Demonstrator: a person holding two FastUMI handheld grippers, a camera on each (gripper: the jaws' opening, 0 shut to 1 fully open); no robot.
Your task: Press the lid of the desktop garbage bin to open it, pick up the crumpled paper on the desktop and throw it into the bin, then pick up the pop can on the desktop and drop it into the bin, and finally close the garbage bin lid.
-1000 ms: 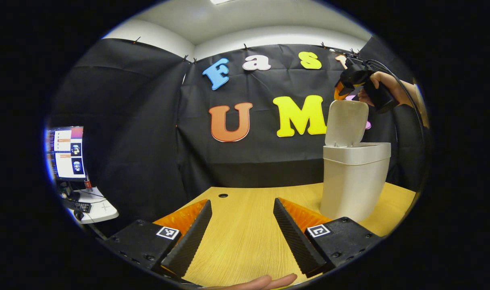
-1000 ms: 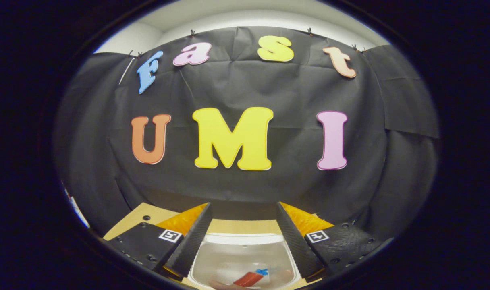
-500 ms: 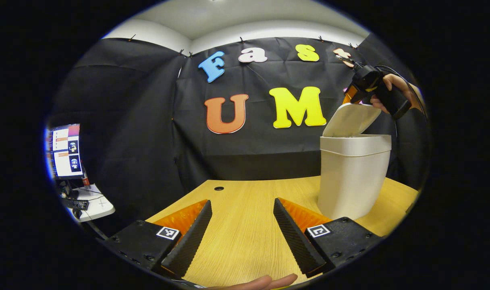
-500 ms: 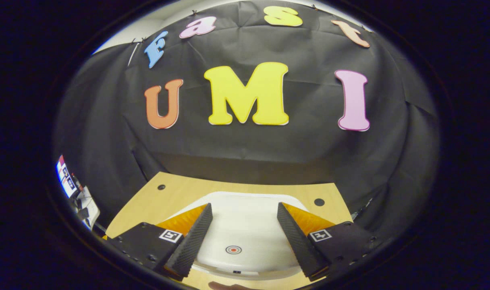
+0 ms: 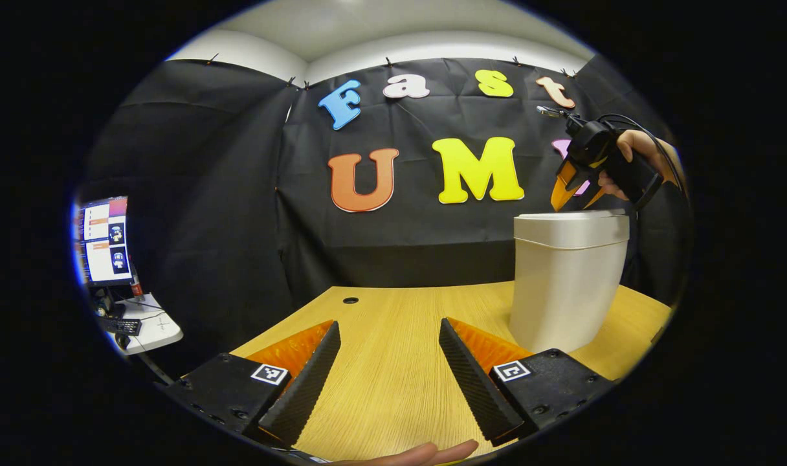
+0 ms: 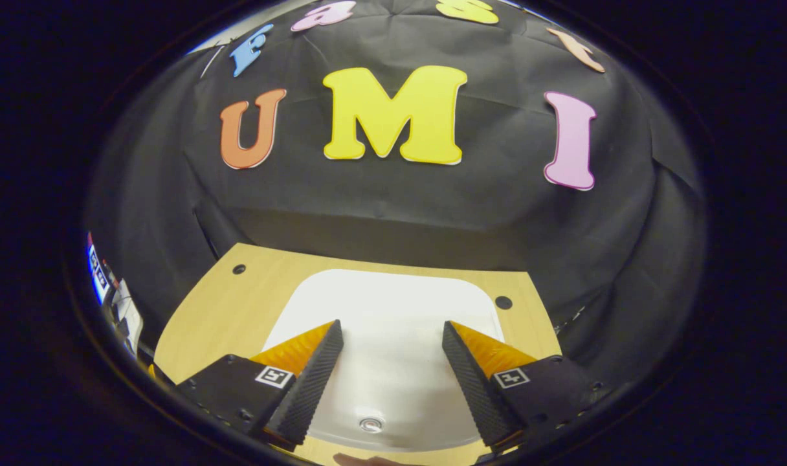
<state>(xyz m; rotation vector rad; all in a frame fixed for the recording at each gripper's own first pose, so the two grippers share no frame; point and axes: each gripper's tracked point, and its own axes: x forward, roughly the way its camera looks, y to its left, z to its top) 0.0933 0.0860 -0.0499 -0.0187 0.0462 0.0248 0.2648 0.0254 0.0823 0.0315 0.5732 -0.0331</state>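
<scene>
The white garbage bin (image 5: 565,278) stands on the wooden desk at the right of the left gripper view, its lid (image 5: 571,219) lying flat and closed. My right gripper (image 5: 571,202), held in a hand, points down at the lid with its tips at or just above it. In the right gripper view the white lid (image 6: 387,330) lies right under my open right gripper (image 6: 391,333), with a small round button (image 6: 371,424) near the front edge. My left gripper (image 5: 389,331) hovers open over bare desk, left of the bin, holding nothing.
The wooden desk (image 5: 393,362) has a small round hole (image 5: 351,301) near its back edge. A side table with a lit monitor (image 5: 102,241) and a keyboard stands off to the left. Part of a hand (image 5: 419,453) shows at the bottom edge.
The bin lid went from upright and open to flat and closed, with my right gripper following it down. The left gripper stayed nearly still.
</scene>
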